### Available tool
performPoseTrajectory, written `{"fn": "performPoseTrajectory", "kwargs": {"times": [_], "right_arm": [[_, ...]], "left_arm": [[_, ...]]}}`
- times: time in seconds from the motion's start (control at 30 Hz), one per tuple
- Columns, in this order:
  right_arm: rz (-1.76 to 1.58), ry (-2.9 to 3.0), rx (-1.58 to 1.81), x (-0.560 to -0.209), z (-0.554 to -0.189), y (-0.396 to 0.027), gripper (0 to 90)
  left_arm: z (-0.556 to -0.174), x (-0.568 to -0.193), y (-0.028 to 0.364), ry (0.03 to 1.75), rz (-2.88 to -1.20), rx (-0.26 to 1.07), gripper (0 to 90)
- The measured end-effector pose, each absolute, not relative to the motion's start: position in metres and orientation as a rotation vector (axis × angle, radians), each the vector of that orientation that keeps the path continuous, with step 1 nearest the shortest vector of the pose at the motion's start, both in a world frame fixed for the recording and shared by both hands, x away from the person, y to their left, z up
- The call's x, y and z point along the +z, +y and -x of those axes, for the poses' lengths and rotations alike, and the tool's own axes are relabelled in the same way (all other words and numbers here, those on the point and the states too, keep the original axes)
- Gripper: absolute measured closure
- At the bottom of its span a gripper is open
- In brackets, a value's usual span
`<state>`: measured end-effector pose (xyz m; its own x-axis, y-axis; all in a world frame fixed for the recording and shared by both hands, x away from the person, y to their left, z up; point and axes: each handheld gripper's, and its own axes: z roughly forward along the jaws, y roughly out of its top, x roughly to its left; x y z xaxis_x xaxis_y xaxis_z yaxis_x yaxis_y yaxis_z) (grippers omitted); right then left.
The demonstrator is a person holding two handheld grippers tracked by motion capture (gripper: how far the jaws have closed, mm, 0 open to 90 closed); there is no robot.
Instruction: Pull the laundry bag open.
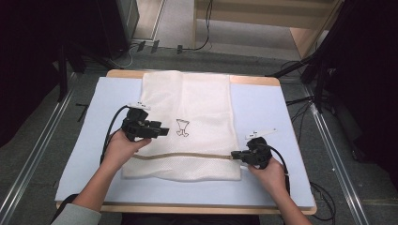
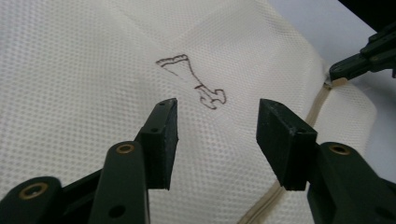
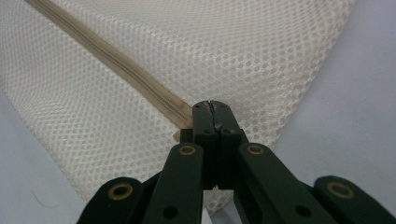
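Right, my right claw (image 3: 212, 109) is pinched tight at the end of the zip (image 1: 187, 155), jaws fully together on what looks like the pull tab, though the tab itself is hidden between the pads. That zip runs away from this claw across the mesh bag (image 1: 187, 122), toward my left hand (image 1: 123, 147). From up high the bag lies flat on the counter (image 1: 267, 117), its near end just ahead of both claws and the rest stretching away from me.

My left claw (image 2: 217, 135) hovers wide over the mesh, nothing between the pads, with the small drawn logo (image 2: 194, 79) just beyond its tips. It isn't pinning the fabric yet.

So where am I? Grip on the zip end: done, I'd say. The zip line looks closed along its whole length, teeth together right up to my right claw, so if opening is the job, the pull hasn't started. If closing, it's all but finished. I can't tell which from here.

What's left, as I judge it: get the left claw down to hold the bag, then run the slider along the zip toward it.
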<state>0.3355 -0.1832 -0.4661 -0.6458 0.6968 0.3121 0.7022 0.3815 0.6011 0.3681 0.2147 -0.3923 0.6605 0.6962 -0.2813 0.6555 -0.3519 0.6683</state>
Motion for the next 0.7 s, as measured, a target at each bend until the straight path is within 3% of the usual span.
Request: {"fn": "performPoseTrajectory", "kwargs": {"times": [0.27,0.5,0.7], "right_arm": [[1.259,-2.635,-1.199,-0.46,-0.33,-0.177,90.0],[1.277,-2.686,-1.19,-0.46,-0.328,-0.188,90.0],[1.254,-2.724,-1.177,-0.467,-0.328,-0.188,90.0]], "left_arm": [[-0.361,-0.394,0.182,0.956,-2.13,0.03,53.8],[-0.359,-0.402,0.143,0.861,-2.168,-0.053,64.1],[-0.358,-0.408,0.122,0.836,-2.187,-0.097,66.7]]}}
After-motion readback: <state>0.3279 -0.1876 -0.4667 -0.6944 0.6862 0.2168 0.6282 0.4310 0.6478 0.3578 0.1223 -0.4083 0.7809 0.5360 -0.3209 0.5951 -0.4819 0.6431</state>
